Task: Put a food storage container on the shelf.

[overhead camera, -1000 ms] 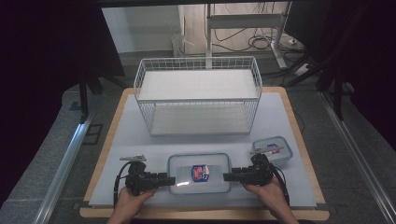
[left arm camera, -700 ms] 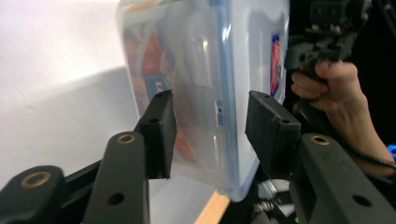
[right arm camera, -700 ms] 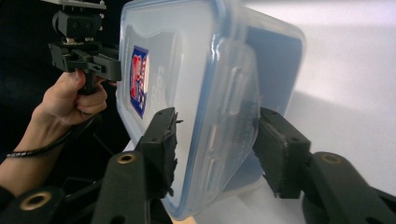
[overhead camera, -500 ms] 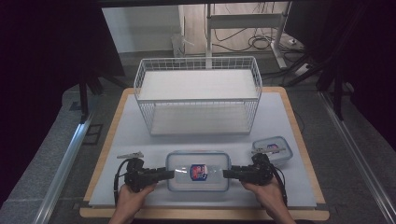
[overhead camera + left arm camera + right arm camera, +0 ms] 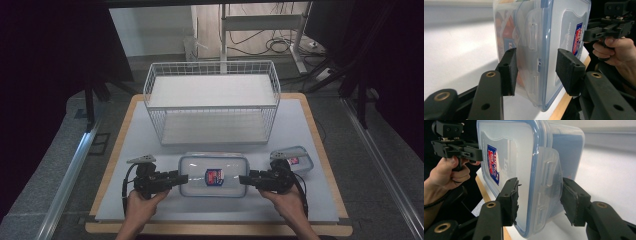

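A clear plastic container (image 5: 214, 175) with a blue-rimmed lid and a red-and-blue label hangs just above the white mat between my two grippers. My left gripper (image 5: 181, 178) is shut on its left end. In the left gripper view the pads straddle the end clasp of the container (image 5: 564, 22) at my left gripper (image 5: 536, 67). My right gripper (image 5: 245, 179) holds the right end. Its jaws have just been opening slightly, but in the right gripper view the pads of my right gripper (image 5: 540, 195) still press on the container (image 5: 511, 145).
A white wire basket (image 5: 212, 67) with two shelves stands at the back of the wooden-edged table (image 5: 320, 135). A smaller lidded container (image 5: 296, 159) lies just behind my right hand. The mat's front edge is close to both hands.
The container has come up off the mat and sits a little farther back in the picture, carried by both grippers. The left hand has risen with it.
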The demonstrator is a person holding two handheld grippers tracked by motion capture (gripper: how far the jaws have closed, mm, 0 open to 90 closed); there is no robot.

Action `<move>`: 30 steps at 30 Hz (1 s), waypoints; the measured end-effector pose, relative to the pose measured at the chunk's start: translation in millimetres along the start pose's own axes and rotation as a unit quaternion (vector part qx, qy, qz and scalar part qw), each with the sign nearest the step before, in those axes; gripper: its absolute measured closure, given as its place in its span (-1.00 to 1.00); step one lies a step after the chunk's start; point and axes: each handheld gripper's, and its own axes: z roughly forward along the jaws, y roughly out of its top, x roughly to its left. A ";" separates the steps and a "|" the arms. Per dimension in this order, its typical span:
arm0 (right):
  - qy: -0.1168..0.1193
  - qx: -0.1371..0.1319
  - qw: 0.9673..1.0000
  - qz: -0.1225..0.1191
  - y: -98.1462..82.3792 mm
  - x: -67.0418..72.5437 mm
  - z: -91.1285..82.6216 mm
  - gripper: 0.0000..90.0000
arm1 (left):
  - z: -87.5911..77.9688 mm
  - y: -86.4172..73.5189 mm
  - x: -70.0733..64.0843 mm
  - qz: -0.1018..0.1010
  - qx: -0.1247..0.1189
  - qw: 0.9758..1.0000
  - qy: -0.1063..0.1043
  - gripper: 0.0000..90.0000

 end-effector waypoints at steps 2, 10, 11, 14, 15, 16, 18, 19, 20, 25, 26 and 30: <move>-0.004 -0.005 1.000 -0.006 3.6 1.2 -1.1 0.10 | -0.5 3.0 -1.4 0.005 -0.002 1.000 0.002 0.17; -0.007 -0.027 0.999 -0.028 26.3 8.0 -10.7 0.10 | -9.5 28.4 -13.2 0.028 -0.023 0.999 0.009 0.17; -0.007 -0.027 0.999 -0.028 26.3 8.0 -10.7 0.10 | -9.5 28.4 -13.2 0.028 -0.023 0.999 0.009 0.17; -0.007 -0.041 0.998 -0.041 42.4 13.4 -16.0 0.10 | -15.4 42.3 -18.8 0.040 -0.032 0.999 0.012 0.16; -0.006 -0.043 0.998 -0.043 45.5 14.3 -16.8 0.10 | -18.8 50.6 -21.6 0.046 -0.035 0.998 0.015 0.16; -0.005 -0.045 0.998 -0.045 49.7 15.5 -17.9 0.10 | -20.7 55.5 -22.7 0.051 -0.037 0.998 0.017 0.16; -0.005 -0.050 0.998 -0.049 58.5 17.7 -19.9 0.10 | -24.2 65.3 -25.2 0.056 -0.040 0.997 0.018 0.16; -0.005 -0.052 0.997 -0.051 63.2 18.8 -20.9 0.10 | -25.8 70.2 -26.1 0.058 -0.042 0.997 0.019 0.16; -0.004 -0.055 0.997 -0.053 68.0 19.8 -21.9 0.10 | -27.3 75.0 -27.0 0.059 -0.044 0.997 0.020 0.16; -0.005 -0.065 0.996 -0.061 93.1 23.7 -25.5 0.10 | -33.7 98.7 -28.9 0.064 -0.054 0.996 0.022 0.16; -0.004 -0.067 0.996 -0.061 98.0 24.2 -26.3 0.10 | -34.8 103.2 -29.3 0.066 -0.056 0.996 0.022 0.16; -0.003 -0.076 0.995 -0.062 116.2 25.9 -28.9 0.10 | -39.0 120.0 -30.8 0.068 -0.062 0.995 0.024 0.16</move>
